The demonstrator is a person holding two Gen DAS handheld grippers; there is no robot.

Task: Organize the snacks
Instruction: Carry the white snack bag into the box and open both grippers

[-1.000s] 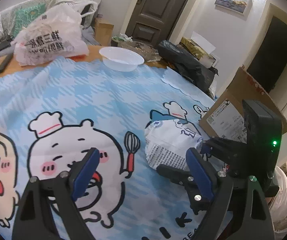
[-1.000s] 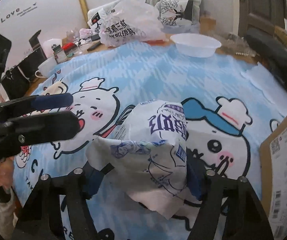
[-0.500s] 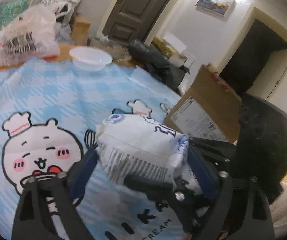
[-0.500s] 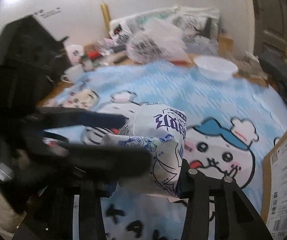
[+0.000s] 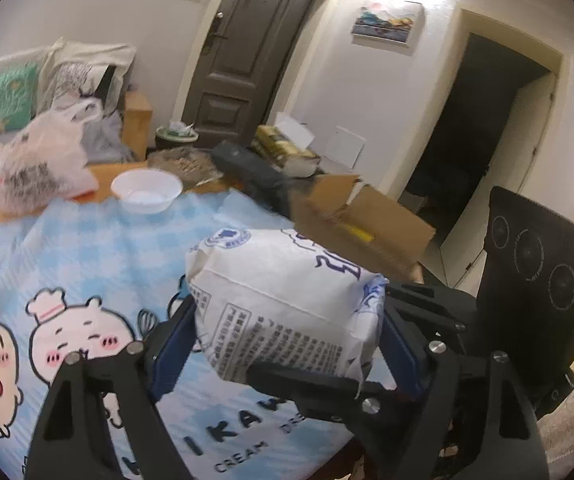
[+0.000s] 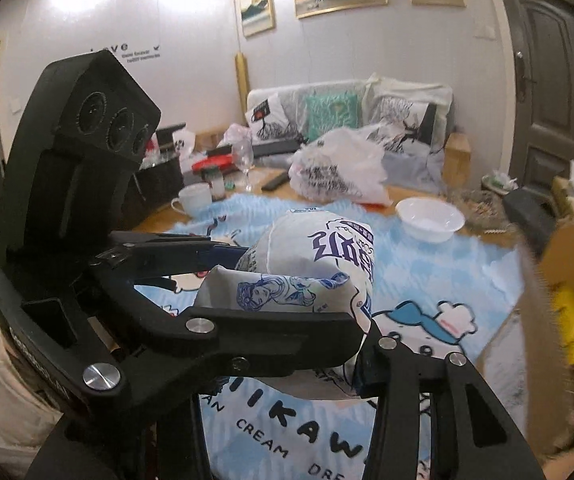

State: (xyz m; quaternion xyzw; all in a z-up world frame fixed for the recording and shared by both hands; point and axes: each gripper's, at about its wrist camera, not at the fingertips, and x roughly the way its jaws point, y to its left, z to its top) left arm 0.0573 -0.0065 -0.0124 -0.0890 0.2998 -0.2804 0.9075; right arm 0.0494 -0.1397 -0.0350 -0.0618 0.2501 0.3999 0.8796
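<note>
A white snack bag with blue print is held up above the blue cartoon tablecloth. My left gripper has its blue-padded fingers against both sides of the bag. My right gripper also grips the same bag from the opposite end, crossing the left one; its left finger is hidden behind the left gripper. An open cardboard box stands beyond the table's right edge, and shows in the right wrist view with a yellow packet inside.
A white bowl and a full white plastic bag sit at the far table edge. A mug, a wine glass and jars stand at the far left. A sofa with cushions lies behind.
The bag has been lifted off the tablecloth by my right gripper. My left gripper moved in and closed around it. Both views now tilt up toward the room.
</note>
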